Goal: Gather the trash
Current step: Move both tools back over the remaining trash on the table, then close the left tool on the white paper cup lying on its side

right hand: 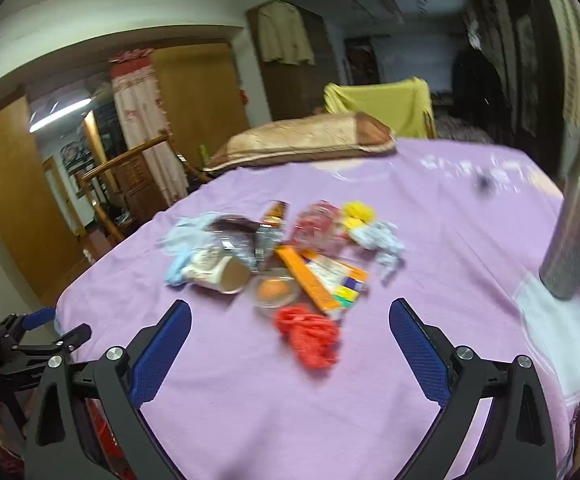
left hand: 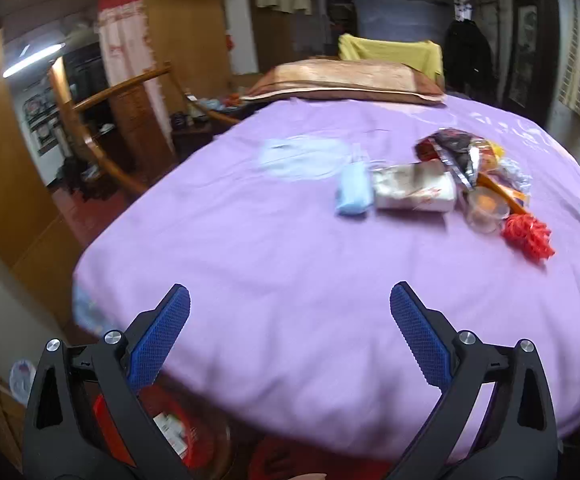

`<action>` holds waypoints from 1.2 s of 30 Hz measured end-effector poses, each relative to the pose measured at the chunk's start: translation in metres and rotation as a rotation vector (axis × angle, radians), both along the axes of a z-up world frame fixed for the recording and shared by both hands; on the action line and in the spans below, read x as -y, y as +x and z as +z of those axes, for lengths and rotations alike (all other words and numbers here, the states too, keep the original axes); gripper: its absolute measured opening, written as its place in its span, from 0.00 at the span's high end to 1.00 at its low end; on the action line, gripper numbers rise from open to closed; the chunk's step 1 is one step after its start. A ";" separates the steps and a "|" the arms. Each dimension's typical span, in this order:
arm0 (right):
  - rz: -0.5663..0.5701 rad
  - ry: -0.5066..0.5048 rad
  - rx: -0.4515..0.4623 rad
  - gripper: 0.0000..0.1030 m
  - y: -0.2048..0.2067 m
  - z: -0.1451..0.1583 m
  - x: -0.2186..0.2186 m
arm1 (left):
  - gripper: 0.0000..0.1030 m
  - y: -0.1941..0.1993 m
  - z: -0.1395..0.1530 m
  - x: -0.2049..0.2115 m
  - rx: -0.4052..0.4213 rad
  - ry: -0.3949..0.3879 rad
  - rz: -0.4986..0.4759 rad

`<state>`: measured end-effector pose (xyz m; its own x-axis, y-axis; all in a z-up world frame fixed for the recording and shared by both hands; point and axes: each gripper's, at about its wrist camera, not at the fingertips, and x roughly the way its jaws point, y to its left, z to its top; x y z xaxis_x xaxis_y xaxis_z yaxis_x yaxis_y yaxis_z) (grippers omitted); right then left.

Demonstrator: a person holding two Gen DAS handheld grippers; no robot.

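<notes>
A heap of trash lies on a bed with a purple sheet (left hand: 274, 248). In it are a blue face mask (left hand: 354, 192), a tipped paper cup (left hand: 414, 192), a clear plastic cup (left hand: 486, 208), a red net scrap (left hand: 528, 236) and dark snack wrappers (left hand: 450, 148). My left gripper (left hand: 290, 300) hangs open and empty over the bed's near edge, well short of the heap. My right gripper (right hand: 290, 316) is open too, with nothing between its fingers. The red net scrap (right hand: 308, 334) lies just past its tips, the orange box (right hand: 322, 280) and paper cup (right hand: 220, 272) beyond.
A brown pillow (left hand: 342, 82) and a yellow cloth (left hand: 390, 54) sit at the bed's far end. A red bin (left hand: 162, 428) stands on the floor below the left gripper. A metal post (right hand: 578, 220) rises at the right. Wooden furniture lines the left side.
</notes>
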<state>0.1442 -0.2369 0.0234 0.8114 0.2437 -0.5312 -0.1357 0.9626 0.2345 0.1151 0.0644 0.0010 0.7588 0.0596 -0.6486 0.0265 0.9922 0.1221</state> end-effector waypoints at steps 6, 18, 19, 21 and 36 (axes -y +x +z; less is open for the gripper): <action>-0.034 0.020 -0.044 0.05 0.024 -0.013 0.021 | 0.07 0.049 -0.006 0.036 -0.043 -0.021 -0.064; -0.055 0.066 -0.117 0.05 0.041 -0.032 0.034 | 0.06 0.115 -0.028 0.108 -0.091 0.033 -0.185; -0.054 0.059 -0.118 0.05 0.041 -0.033 0.033 | 0.06 0.118 -0.029 0.108 -0.092 0.053 -0.174; -0.058 0.048 -0.117 0.05 0.039 -0.032 0.032 | 0.06 0.121 -0.030 0.096 -0.089 0.088 -0.138; -0.050 0.059 -0.089 0.05 0.031 -0.027 0.030 | 0.07 0.072 -0.003 -0.018 -0.047 0.058 0.051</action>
<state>0.1755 -0.2667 -0.0038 0.7736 0.2369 -0.5877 -0.0640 0.9520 0.2994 0.1873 0.0822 -0.0021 0.7224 0.1360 -0.6779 -0.0168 0.9836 0.1794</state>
